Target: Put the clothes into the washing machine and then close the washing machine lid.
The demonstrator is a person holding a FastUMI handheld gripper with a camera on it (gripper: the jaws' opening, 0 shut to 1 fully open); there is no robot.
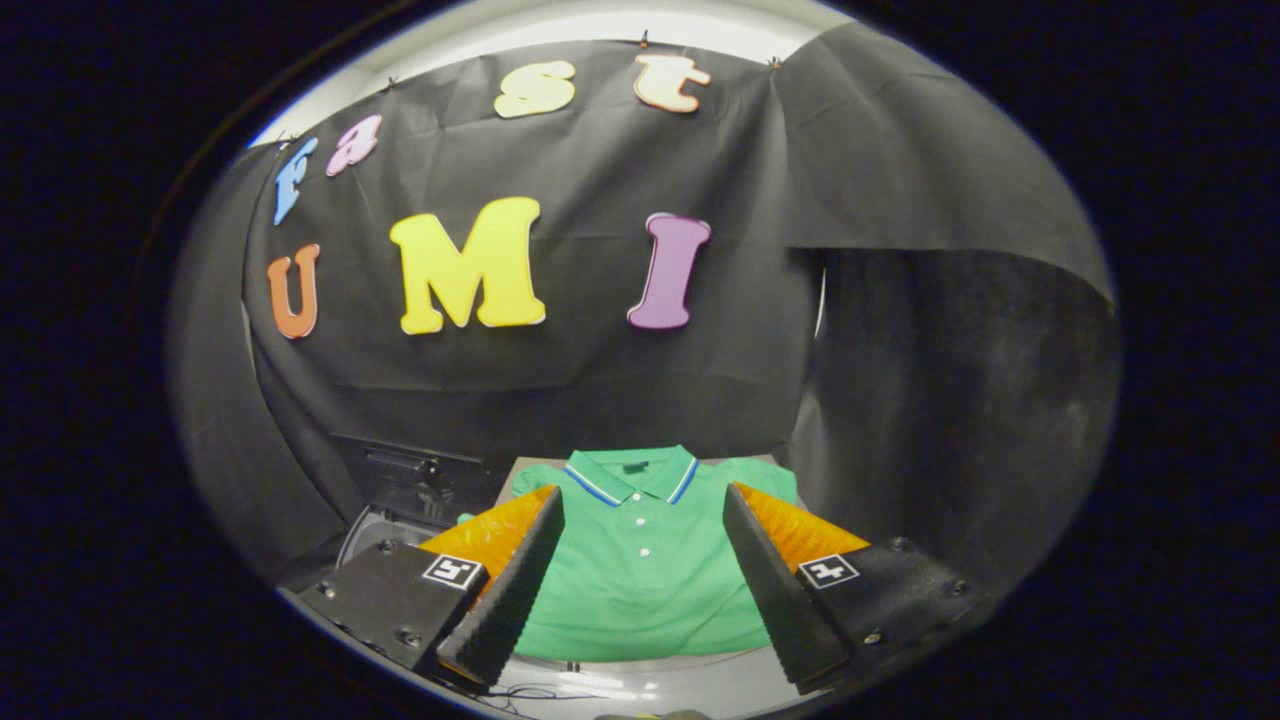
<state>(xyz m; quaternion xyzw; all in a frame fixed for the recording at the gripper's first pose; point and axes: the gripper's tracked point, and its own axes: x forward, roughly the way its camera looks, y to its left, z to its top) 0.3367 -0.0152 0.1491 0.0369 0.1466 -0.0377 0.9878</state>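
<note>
Tool (640, 560): fingers spread wide apart, gripping nothing, held above the bench (700, 685). Shirt (640, 570): green polo, collar edged in blue and white, three white buttons; lies flat and spread on the bench, seen between and beyond the fingers, collar toward the wall. Washer (400, 500): dark, partly visible beside the shirt past the left finger, against the black cloth.
</note>
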